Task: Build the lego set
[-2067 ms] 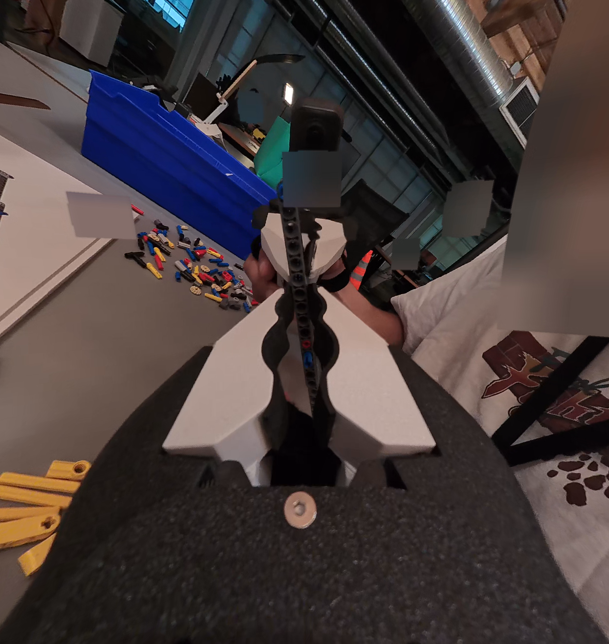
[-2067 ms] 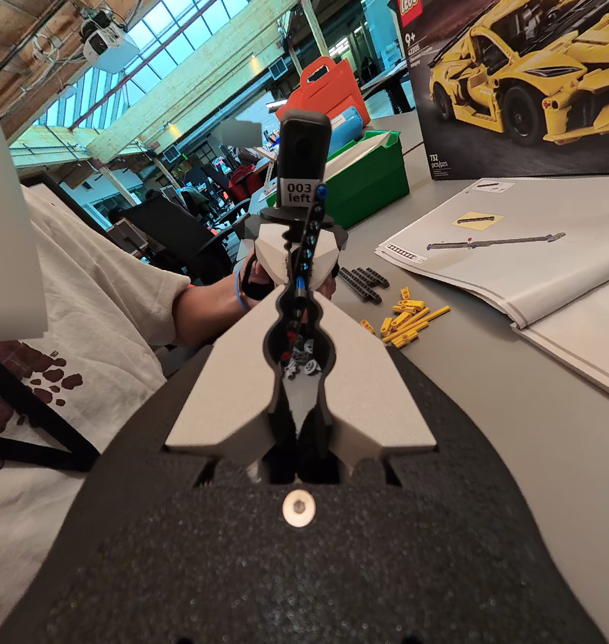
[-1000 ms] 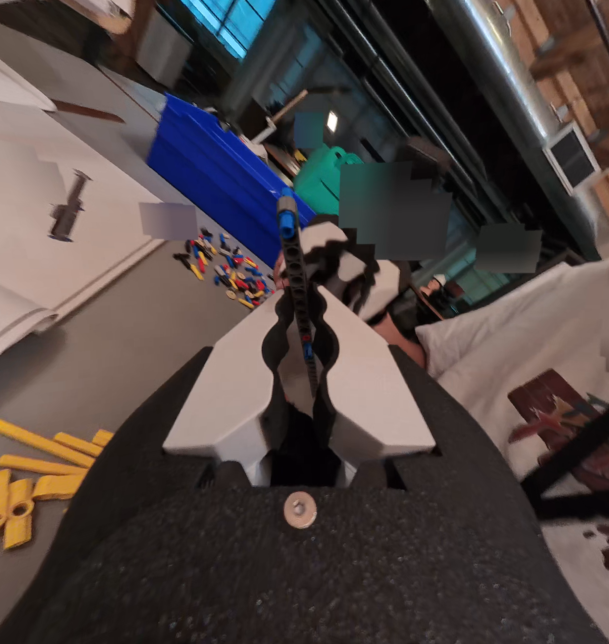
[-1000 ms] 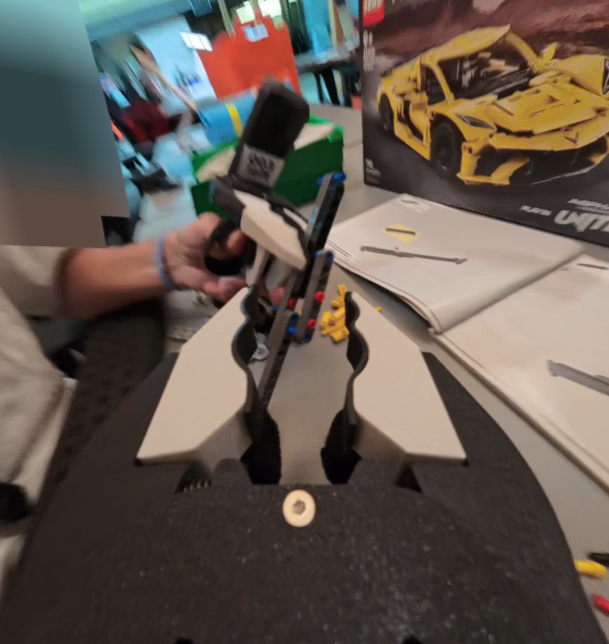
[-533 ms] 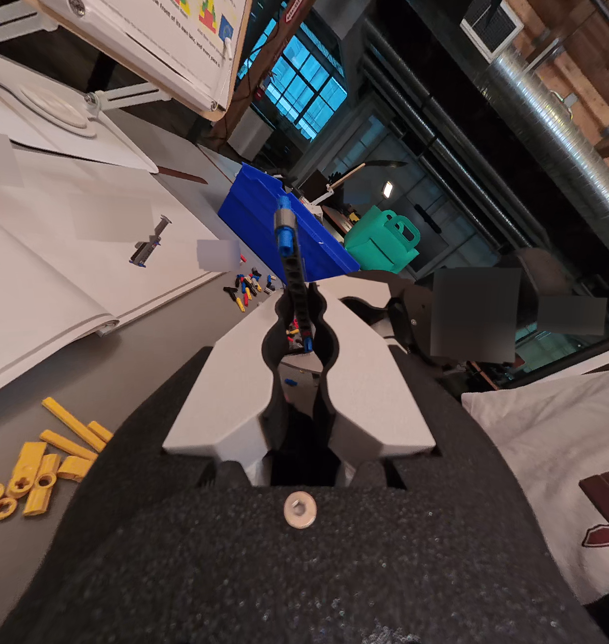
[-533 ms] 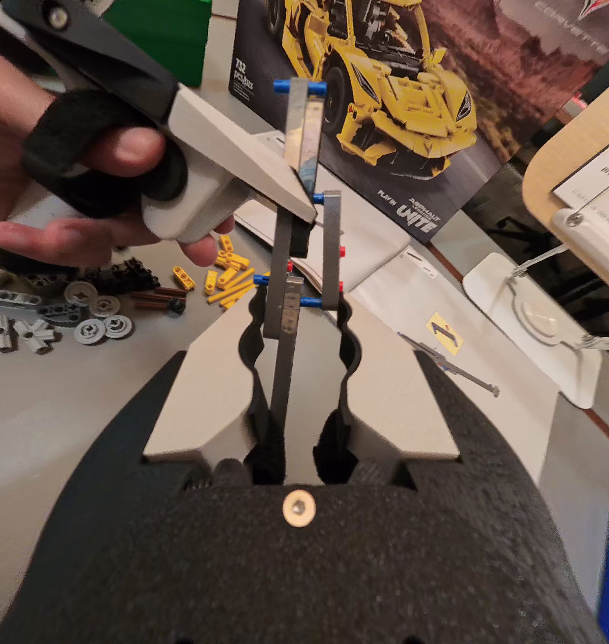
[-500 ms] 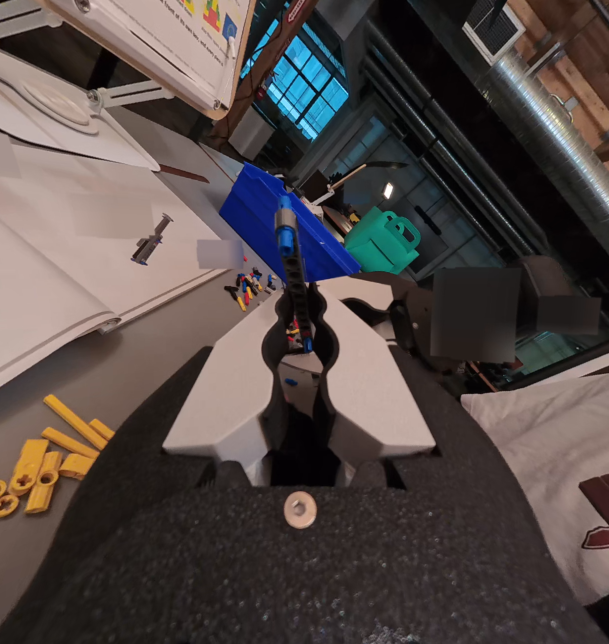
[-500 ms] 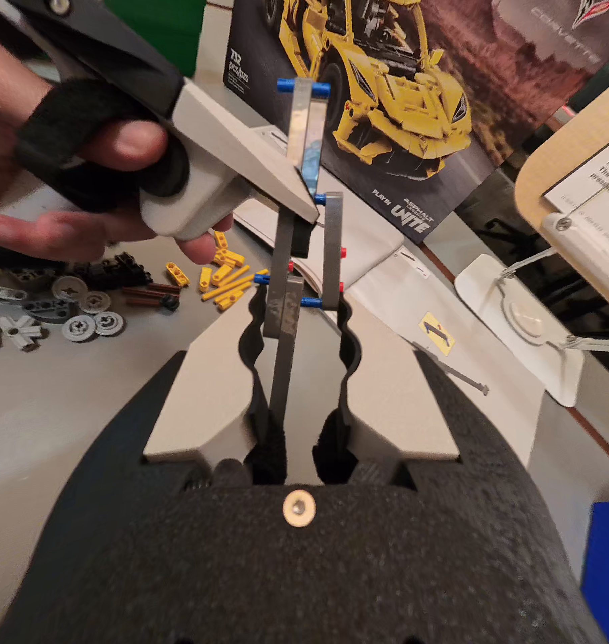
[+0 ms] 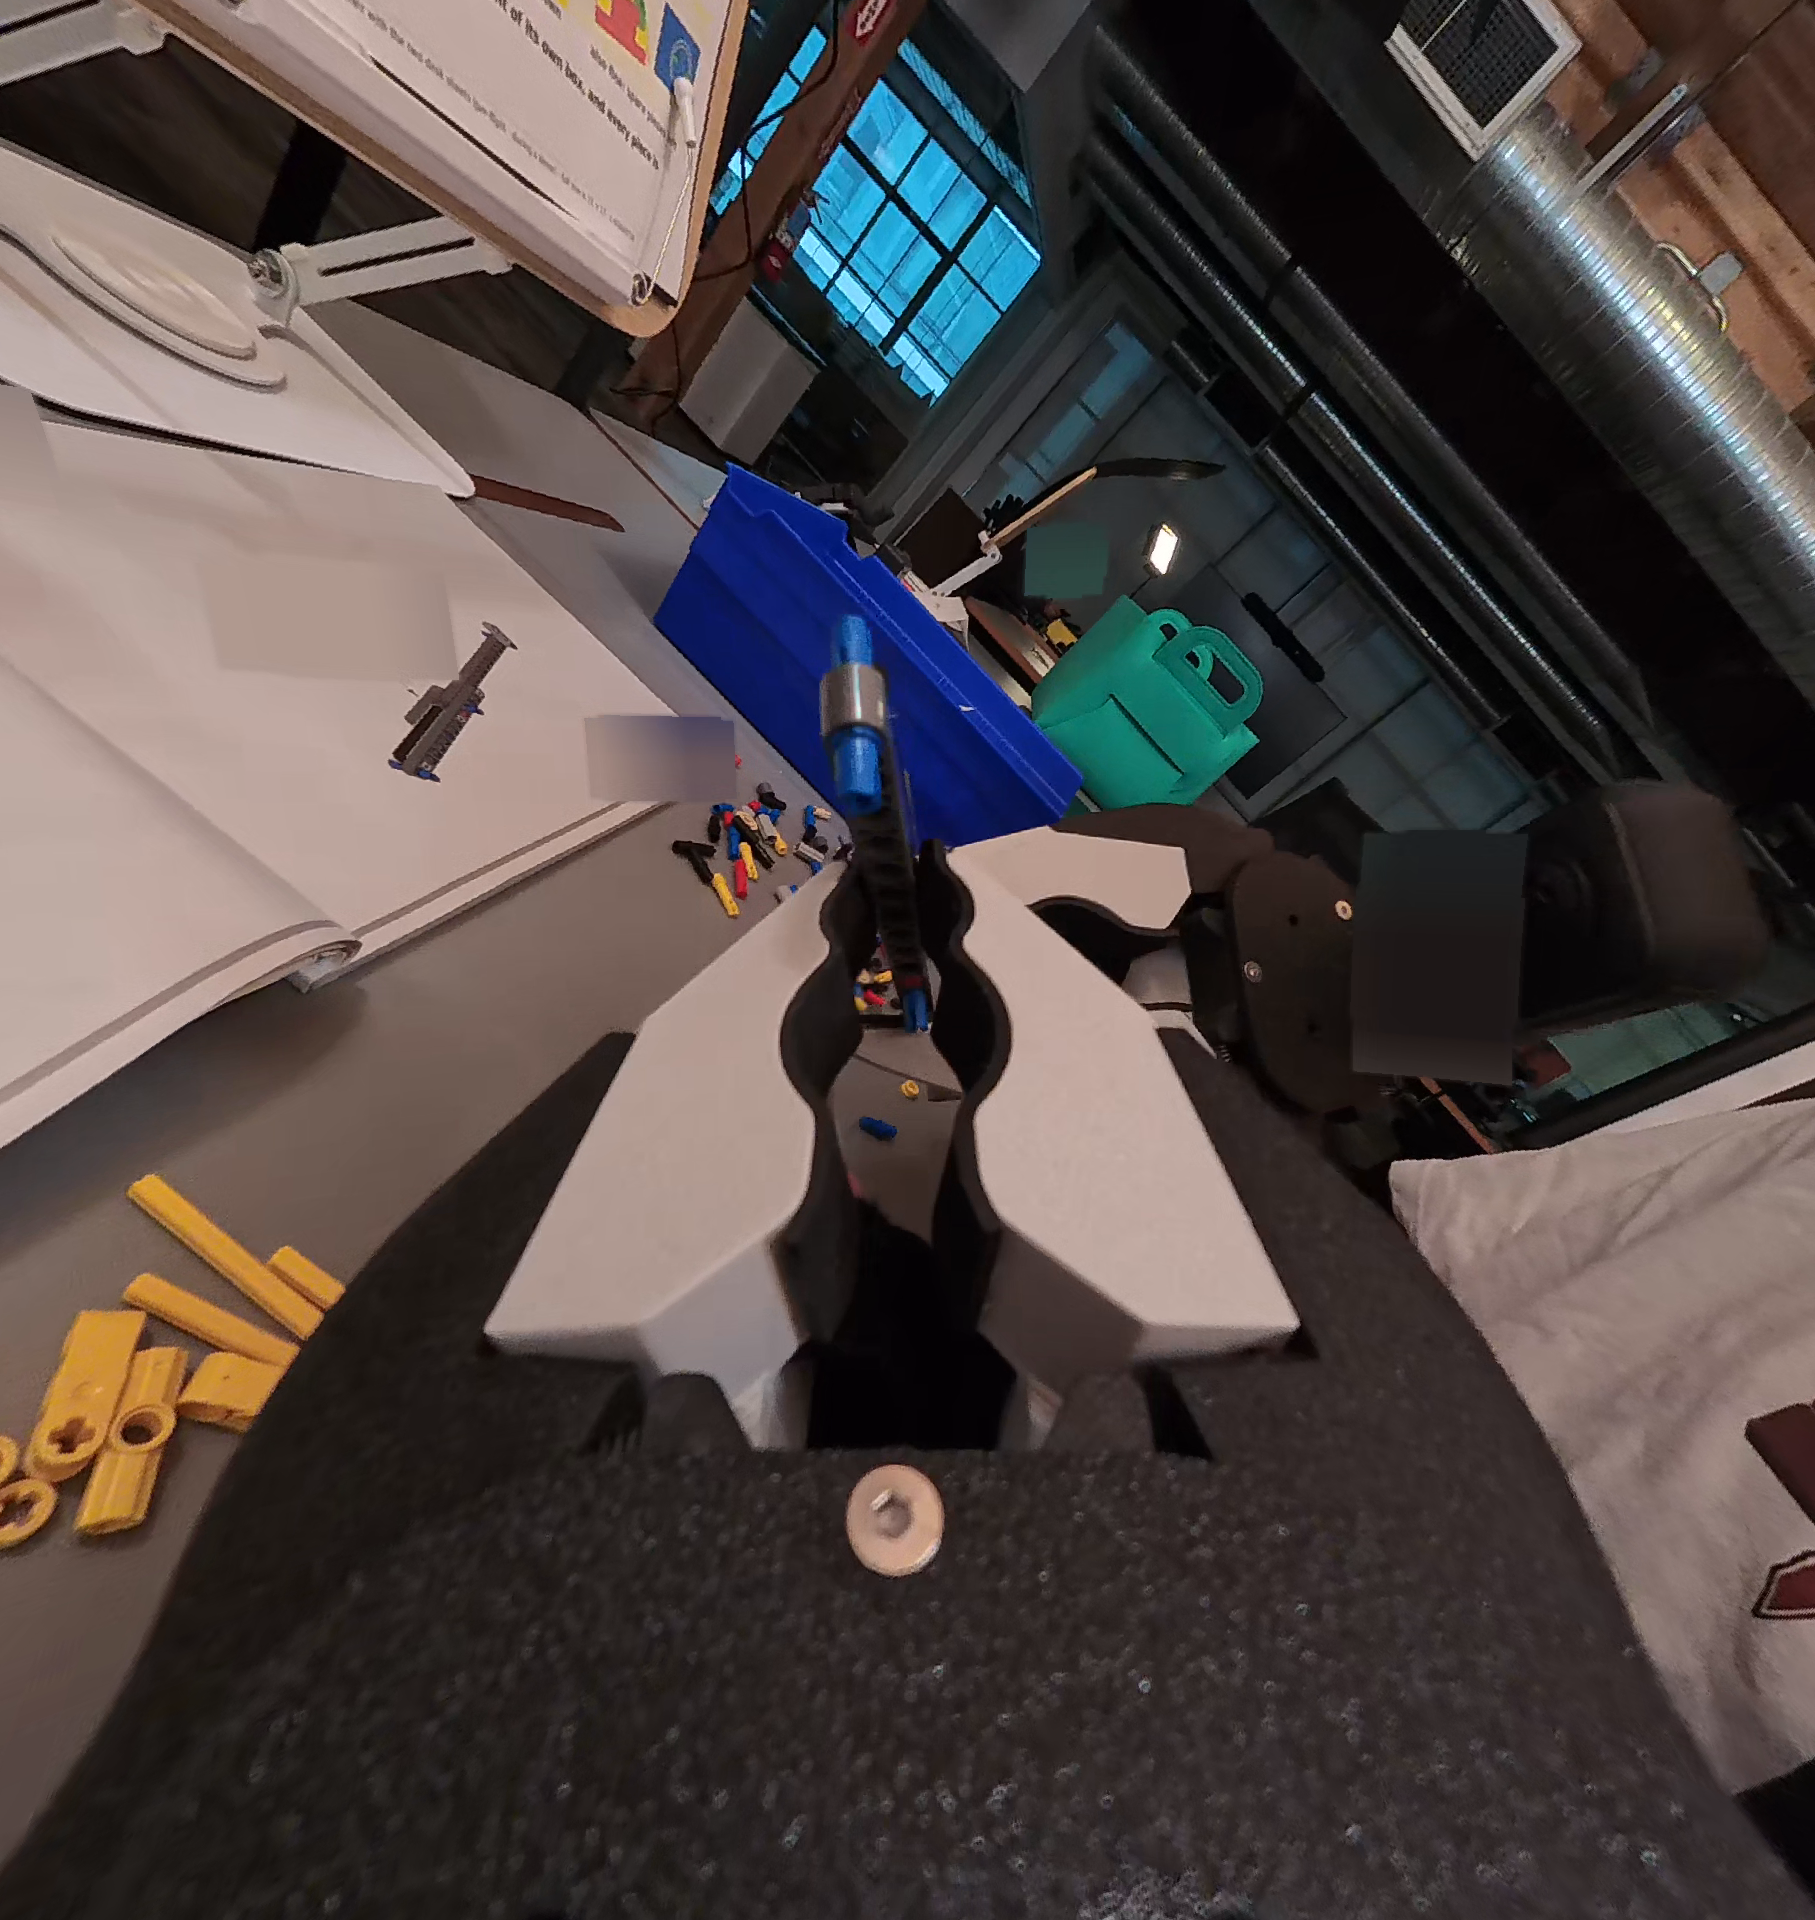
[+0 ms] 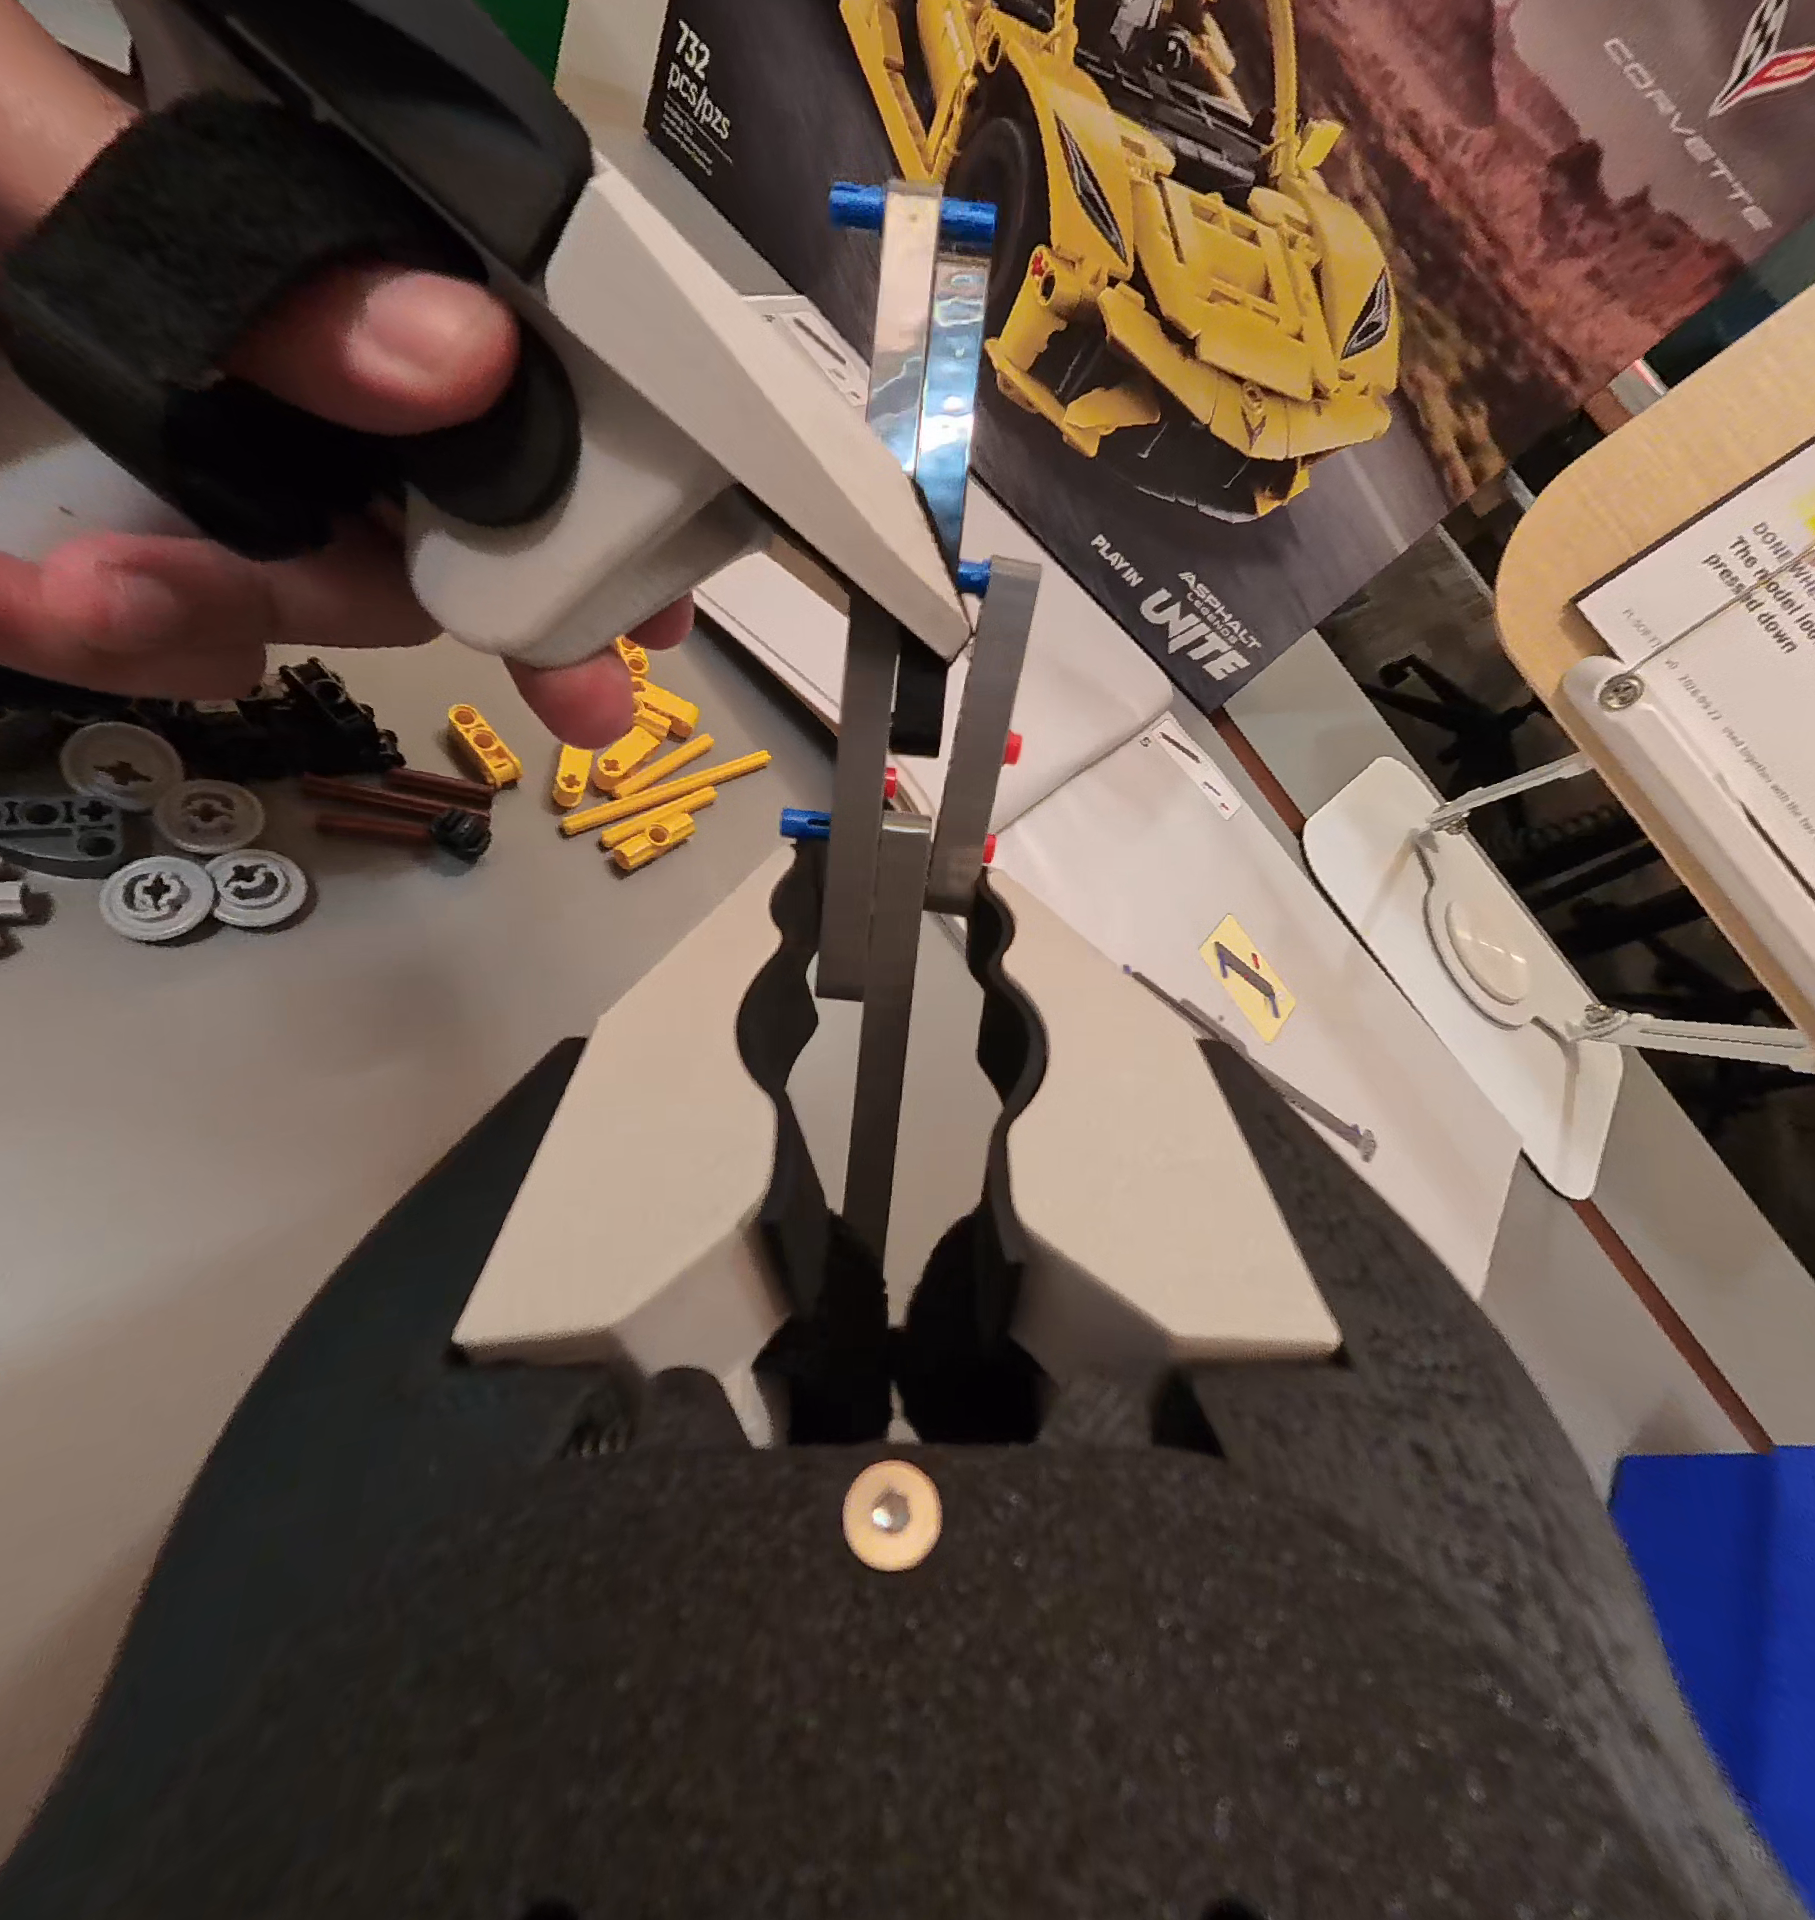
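Dim indoor light; teal windows glow behind. Wide-angle bending curves the edges. Glare streaks the grey beam assembly; the hand nearby is soft.

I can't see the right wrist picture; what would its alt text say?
A grey Lego beam assembly with blue and red pins stands between the right gripper's open jaws, while the left gripper, held in a hand, pinches its upper part. Loose yellow Lego pieces lie on the grey table behind.
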`<state>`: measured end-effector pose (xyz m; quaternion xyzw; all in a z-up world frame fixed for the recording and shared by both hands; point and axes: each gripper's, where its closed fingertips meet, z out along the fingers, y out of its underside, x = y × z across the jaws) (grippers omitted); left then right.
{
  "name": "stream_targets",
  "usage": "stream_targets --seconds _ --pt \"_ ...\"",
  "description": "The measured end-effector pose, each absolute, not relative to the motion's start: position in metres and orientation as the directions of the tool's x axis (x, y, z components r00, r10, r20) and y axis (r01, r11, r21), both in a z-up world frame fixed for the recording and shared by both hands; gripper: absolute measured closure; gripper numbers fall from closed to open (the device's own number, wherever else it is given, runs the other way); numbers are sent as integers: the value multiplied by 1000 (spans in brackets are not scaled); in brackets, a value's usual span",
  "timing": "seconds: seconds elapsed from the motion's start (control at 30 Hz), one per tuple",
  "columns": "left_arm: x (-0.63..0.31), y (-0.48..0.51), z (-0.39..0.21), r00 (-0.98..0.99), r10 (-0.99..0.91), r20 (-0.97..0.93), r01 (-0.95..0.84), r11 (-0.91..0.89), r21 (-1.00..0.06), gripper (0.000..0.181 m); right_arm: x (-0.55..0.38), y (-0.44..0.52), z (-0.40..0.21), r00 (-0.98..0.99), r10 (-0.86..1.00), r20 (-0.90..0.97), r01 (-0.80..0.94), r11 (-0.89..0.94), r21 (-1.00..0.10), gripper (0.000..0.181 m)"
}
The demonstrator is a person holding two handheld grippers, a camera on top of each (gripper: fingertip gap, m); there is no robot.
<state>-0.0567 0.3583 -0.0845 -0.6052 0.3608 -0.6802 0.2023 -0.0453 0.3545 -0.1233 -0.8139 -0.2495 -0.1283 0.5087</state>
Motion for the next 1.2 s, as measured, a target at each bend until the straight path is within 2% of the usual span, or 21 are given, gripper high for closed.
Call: stream_targets --seconds 0.1,0.23,0.37,0.5,0.73,0.93,1.03,1.1,1.2 --pt "-56 361 -89 -175 -700 692 -172 -671 -722 175 -49 355 -127 885 316 342 447 -371 -814 153" --pt "-57 366 -90 -152 -714 683 -159 -664 -730 175 -50 348 -105 921 356 154 277 -324 -905 136" --pt "-52 351 -92 -170 -731 661 -196 -633 -749 175 -57 357 -105 884 311 349 437 -286 -853 133" --pt "-50 341 -94 -185 -718 671 -225 -634 -740 175 -53 358 -107 824 249 509 564 -277 -778 149" --pt "-52 334 -96 -196 -755 626 -267 -573 -775 175 -54 353 -108 738 268 619 674 -268 -688 155" --pt "-52 334 -102 -205 -756 622 -313 -552 -773 175 -56 354 -113 751 313 582 655 -239 -717 155" --pt "-53 340 -100 -188 -760 623 -295 -561 -774 175 -61 355 -115 820 340 460 549 -244 -799 154" --pt "-53 343 -100 -174 -735 655 -276 -602 -749 175 -56 355 -112 847 319 425 508 -255 -822 142" --pt "-55 356 -98 -151 -673 724 -233 -688 -687 175 -47 354 -115 866 308 394 479 -284 -831 142"
